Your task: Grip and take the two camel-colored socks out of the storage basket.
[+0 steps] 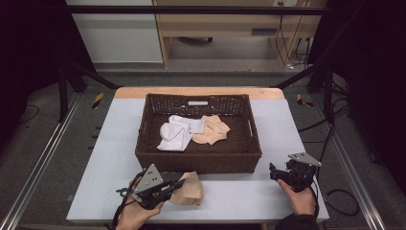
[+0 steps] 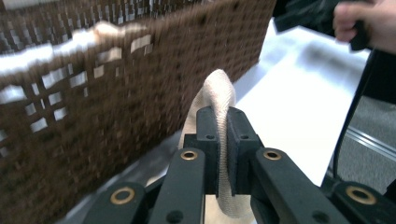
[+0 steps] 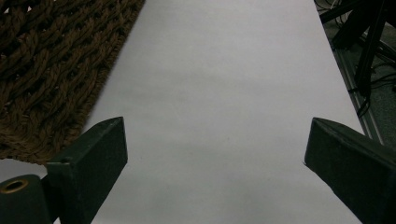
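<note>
Before basket (image 1: 198, 162), left tool (image 2: 222, 140) half-hides beige sock (image 1: 190, 188).

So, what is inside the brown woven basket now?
Inside the basket lie a white sock and a beige sock, side by side and touching. Whatever may lie under them is covered.
</note>
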`<action>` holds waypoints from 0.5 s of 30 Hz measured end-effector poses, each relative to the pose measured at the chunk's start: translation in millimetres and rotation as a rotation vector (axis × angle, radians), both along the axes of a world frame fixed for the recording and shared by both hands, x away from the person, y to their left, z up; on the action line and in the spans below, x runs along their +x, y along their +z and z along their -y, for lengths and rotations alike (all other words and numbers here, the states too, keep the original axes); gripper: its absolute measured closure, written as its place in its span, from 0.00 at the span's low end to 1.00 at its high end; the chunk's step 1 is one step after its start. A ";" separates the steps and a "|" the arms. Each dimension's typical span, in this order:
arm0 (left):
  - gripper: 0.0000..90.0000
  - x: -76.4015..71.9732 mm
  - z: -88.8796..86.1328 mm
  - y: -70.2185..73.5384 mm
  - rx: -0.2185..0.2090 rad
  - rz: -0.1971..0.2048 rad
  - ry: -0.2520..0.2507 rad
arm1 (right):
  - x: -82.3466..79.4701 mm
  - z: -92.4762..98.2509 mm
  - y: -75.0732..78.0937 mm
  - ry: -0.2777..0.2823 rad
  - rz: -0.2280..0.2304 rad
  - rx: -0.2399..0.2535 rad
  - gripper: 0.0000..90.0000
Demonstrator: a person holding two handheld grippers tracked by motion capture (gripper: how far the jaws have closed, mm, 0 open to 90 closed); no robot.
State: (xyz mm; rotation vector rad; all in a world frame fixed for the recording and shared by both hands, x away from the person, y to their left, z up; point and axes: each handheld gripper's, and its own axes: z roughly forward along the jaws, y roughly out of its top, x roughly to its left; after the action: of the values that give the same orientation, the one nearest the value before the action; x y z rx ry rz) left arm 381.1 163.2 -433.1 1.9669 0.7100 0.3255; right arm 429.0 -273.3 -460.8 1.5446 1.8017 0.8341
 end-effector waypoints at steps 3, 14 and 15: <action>0.92 4.2 -3.4 -10.0 0.030 -0.033 0.021 | 1.0 -1.4 -0.9 0.004 -0.005 -0.003 0.07; 0.47 9.4 -25.0 -22.8 0.037 -0.063 0.093 | 5.0 -5.3 -4.6 0.020 -0.034 -0.018 0.07; 0.44 9.4 -28.4 -22.4 0.031 -0.059 0.100 | 5.1 -4.8 -4.2 0.016 -0.033 -0.013 0.07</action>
State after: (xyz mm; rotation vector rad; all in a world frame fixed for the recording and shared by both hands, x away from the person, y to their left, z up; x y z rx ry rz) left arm 390.5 191.6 -455.5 1.9816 0.8479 0.3413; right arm 434.0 -268.5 -465.0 1.5462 1.8420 0.8071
